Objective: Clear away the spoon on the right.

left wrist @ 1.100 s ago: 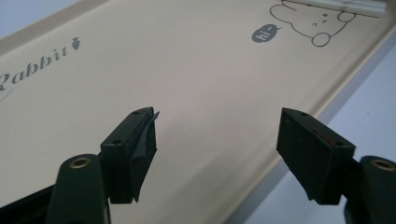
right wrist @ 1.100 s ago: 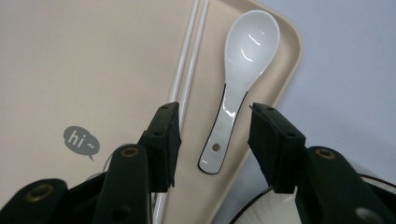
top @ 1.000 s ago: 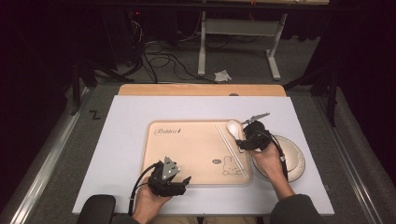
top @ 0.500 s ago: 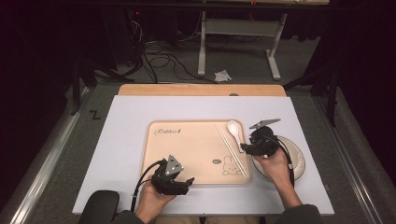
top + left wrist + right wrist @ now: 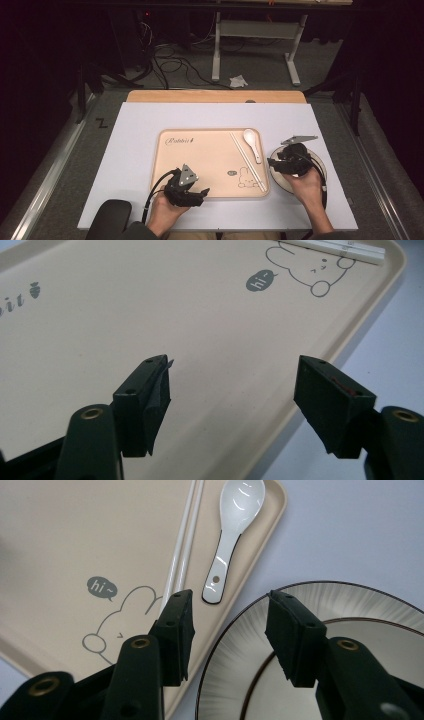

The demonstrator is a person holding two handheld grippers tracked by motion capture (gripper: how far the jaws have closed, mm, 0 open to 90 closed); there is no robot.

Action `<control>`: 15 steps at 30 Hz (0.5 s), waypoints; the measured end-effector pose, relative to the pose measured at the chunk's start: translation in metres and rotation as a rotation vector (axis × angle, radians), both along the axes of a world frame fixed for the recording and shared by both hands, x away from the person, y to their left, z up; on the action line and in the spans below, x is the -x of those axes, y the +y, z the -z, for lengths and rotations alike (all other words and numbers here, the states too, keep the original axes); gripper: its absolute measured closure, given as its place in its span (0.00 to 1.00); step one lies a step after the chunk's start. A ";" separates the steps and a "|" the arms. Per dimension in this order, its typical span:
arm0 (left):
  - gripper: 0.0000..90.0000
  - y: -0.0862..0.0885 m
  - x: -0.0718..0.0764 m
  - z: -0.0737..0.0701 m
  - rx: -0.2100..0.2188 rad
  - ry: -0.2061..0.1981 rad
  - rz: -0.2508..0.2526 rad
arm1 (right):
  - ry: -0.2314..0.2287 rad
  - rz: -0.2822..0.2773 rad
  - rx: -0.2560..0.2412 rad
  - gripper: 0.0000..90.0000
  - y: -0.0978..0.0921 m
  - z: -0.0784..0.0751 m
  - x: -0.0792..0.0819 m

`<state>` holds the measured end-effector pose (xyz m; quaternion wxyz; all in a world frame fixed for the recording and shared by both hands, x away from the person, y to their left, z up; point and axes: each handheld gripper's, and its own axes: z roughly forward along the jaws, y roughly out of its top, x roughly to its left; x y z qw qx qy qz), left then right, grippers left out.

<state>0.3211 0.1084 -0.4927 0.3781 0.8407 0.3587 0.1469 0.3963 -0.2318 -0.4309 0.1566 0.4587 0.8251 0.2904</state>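
My left gripper hung with jaws spread wide over the tray's near edge, holding nothing. The plate lay just right of the tray, and my right gripper, nearer, had its parted jaws straddling the plate's left rim, hand low behind.

I saw the plate, white with a dark rim, lying flat on the bench just beside the beige tray, under my right tool.
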 end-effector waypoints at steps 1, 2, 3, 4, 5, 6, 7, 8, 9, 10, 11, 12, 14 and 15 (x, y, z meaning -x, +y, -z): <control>0.35 0.000 0.000 0.000 -0.002 0.000 0.001 | -0.005 0.001 -0.007 0.61 -0.002 -0.001 0.002; 0.35 -0.001 -0.001 0.000 -0.003 0.001 0.002 | -0.009 0.006 -0.012 0.61 -0.004 -0.002 0.004; 0.35 -0.001 -0.001 0.001 -0.002 0.000 0.003 | -0.019 0.008 -0.016 0.61 -0.006 -0.003 0.006; 0.35 -0.002 -0.001 0.001 -0.003 -0.001 0.005 | -0.025 0.008 -0.020 0.61 -0.008 -0.004 0.008; 0.35 -0.002 -0.001 0.001 -0.003 -0.001 0.006 | -0.030 0.014 -0.021 0.61 -0.010 -0.005 0.010; 0.35 -0.002 -0.002 0.001 -0.004 -0.001 0.007 | -0.032 0.012 -0.021 0.62 -0.011 -0.005 0.012; 0.35 -0.003 -0.002 0.001 -0.003 -0.001 0.009 | -0.030 0.016 -0.027 0.62 -0.013 -0.006 0.014; 0.35 -0.003 -0.002 0.001 -0.002 -0.001 0.009 | -0.030 0.020 -0.030 0.62 -0.016 -0.006 0.016; 0.35 -0.003 -0.003 0.001 0.000 0.000 0.009 | -0.034 0.030 -0.035 0.62 -0.018 -0.005 0.017; 0.35 -0.003 -0.003 0.001 0.002 0.002 0.010 | -0.032 0.034 -0.037 0.62 -0.022 -0.005 0.019; 0.35 -0.003 -0.004 0.001 0.001 0.004 0.009 | -0.034 0.041 -0.046 0.62 -0.025 -0.004 0.020; 0.35 -0.003 -0.004 0.002 0.001 0.007 0.008 | -0.034 0.053 -0.054 0.61 -0.028 -0.004 0.021; 0.35 -0.003 -0.005 0.003 -0.007 0.010 0.010 | -0.028 0.071 -0.073 0.61 -0.036 -0.001 0.022; 0.35 -0.003 -0.005 0.003 -0.007 0.009 0.010 | -0.025 0.076 -0.074 0.62 -0.038 0.000 0.022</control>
